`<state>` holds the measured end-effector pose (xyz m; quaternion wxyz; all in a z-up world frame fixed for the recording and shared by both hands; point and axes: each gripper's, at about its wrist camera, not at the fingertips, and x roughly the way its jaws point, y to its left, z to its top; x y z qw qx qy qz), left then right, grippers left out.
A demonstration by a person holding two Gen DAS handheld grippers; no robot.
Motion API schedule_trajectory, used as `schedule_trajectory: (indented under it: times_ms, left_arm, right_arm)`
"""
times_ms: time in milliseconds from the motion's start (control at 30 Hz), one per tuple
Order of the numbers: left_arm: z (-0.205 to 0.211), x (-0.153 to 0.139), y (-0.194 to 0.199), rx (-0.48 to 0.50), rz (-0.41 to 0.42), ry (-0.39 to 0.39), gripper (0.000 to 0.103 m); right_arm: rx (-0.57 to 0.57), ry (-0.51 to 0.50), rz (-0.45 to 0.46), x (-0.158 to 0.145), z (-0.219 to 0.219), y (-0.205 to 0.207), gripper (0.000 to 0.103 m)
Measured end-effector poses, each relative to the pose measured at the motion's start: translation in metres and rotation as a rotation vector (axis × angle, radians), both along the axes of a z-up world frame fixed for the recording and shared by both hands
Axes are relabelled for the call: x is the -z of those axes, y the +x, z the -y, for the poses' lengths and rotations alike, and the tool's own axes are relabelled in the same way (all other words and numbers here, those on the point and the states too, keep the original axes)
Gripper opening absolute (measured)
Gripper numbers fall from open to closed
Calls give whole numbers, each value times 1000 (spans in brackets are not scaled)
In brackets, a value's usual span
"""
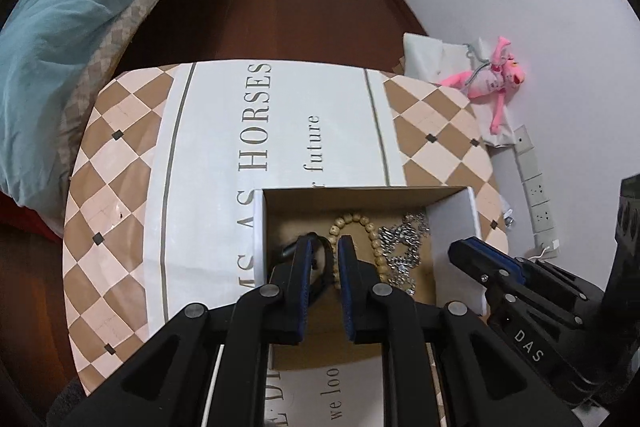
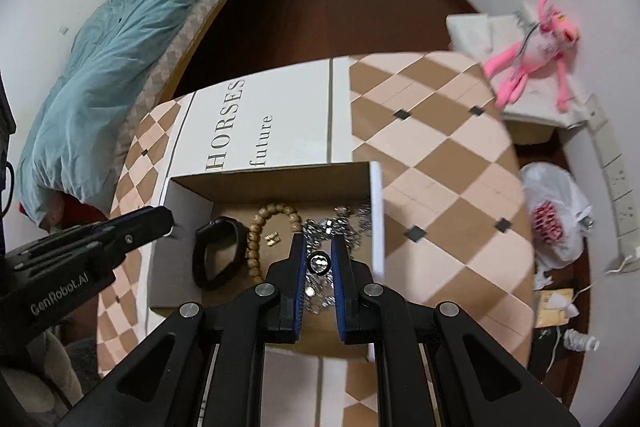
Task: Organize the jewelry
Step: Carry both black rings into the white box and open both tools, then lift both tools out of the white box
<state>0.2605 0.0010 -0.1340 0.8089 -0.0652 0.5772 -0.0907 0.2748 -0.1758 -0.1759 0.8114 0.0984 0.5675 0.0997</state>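
Right gripper (image 2: 319, 251), jaws narrowly parted around a ring (image 2: 319, 261) over the box (image 2: 376, 211); left gripper (image 1: 325, 247) slightly open, empty.

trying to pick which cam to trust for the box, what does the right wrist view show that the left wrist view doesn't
Only the right wrist view shows the small gold earrings, the black ring between the right gripper fingers, the whole black bracelet and a white plastic bag.

Only the left wrist view shows the left gripper closing around the black bracelet.

Both show the cardboard box, wooden bead bracelet, silver chain and pink plush toy.
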Motion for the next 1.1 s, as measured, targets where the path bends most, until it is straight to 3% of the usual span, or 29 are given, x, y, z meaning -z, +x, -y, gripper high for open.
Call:
schedule_trajectory:
  times_ms: [100,200,233,267,400,467,533,600,633,700,800,1100]
  left_arm:
    - [-4,-1,4,-15,-6,15,18]
    - [-9,-7,2,-28,19,43,48]
    - [-12,-8,1,-40,26,59,66]
    - [-15,-9,0,-50,30,68,75]
    - [-24,-13,-9,-70,48,100,77]
    - [-26,-13,-14,-81,50,127,87]
    - [-30,-12,-20,-90,57,144,92]
    - [-33,-11,-27,-106,68,171,94]
    - [-34,-11,-30,-110,73,178,97]
    - [-35,-10,-37,-116,86,191,100]
    - [-33,-7,-48,-117,101,216,101]
    - [-26,-3,-63,-113,93,224,101]
  right_arm:
    - [10,2,-11,2,2,7,14]
    - [20,-1,-3,-2,3,7,17]
    - [21,3,2,-4,5,6,17]
    - [25,4,6,-6,6,5,18]
    - [30,-49,35,-16,7,-1,19]
    - [29,-76,45,-21,7,-5,24]
    - [36,-122,52,-23,6,-10,38]
    - [42,-157,54,-24,6,-17,61]
    - [44,-177,53,-24,6,-19,68]
    - [51,-221,55,-22,6,-26,95]
    - [65,-279,54,-19,6,-37,97]
    - [89,-327,52,-16,7,-59,102]
